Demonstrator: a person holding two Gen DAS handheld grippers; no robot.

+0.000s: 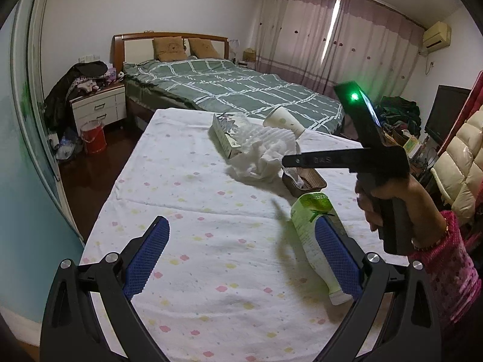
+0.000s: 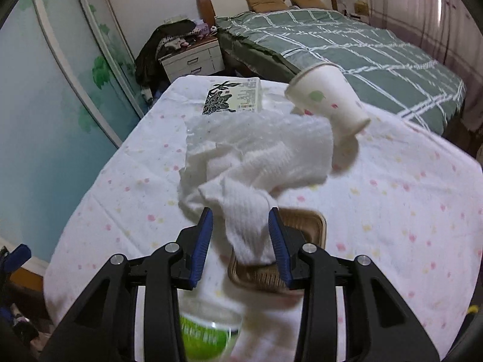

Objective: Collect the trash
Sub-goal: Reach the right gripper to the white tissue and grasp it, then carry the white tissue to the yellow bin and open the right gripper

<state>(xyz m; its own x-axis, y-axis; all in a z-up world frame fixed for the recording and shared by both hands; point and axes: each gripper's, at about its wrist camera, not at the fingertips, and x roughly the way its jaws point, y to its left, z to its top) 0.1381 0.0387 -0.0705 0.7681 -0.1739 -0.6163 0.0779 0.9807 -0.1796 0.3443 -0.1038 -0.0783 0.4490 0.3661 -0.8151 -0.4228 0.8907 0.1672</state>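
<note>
Trash lies on a table with a white flowered cloth (image 1: pixel 187 211). There is a crumpled white paper towel (image 1: pixel 262 157) (image 2: pixel 256 163), a tipped paper cup (image 1: pixel 283 120) (image 2: pixel 329 99), a printed carton (image 1: pixel 226 138) (image 2: pixel 235 99), a brown tray (image 1: pixel 314 181) (image 2: pixel 317 226) and a green-labelled plastic bottle (image 1: pixel 314 235) (image 2: pixel 205 331) on its side. My left gripper (image 1: pixel 243 256) is open wide, its right finger beside the bottle. My right gripper (image 2: pixel 241 238) hangs over the tray, part open. A fold of the towel sits between its pads, and I see no pad pressing on it.
A hand (image 1: pixel 392 202) holds the right gripper's black body (image 1: pixel 377 157) at the table's right side. A bed (image 1: pixel 241 90) stands beyond the table. A nightstand (image 1: pixel 99 108) and a red bucket (image 1: pixel 93 137) are on the left. A padded cream coat (image 1: pixel 459 163) is on the right.
</note>
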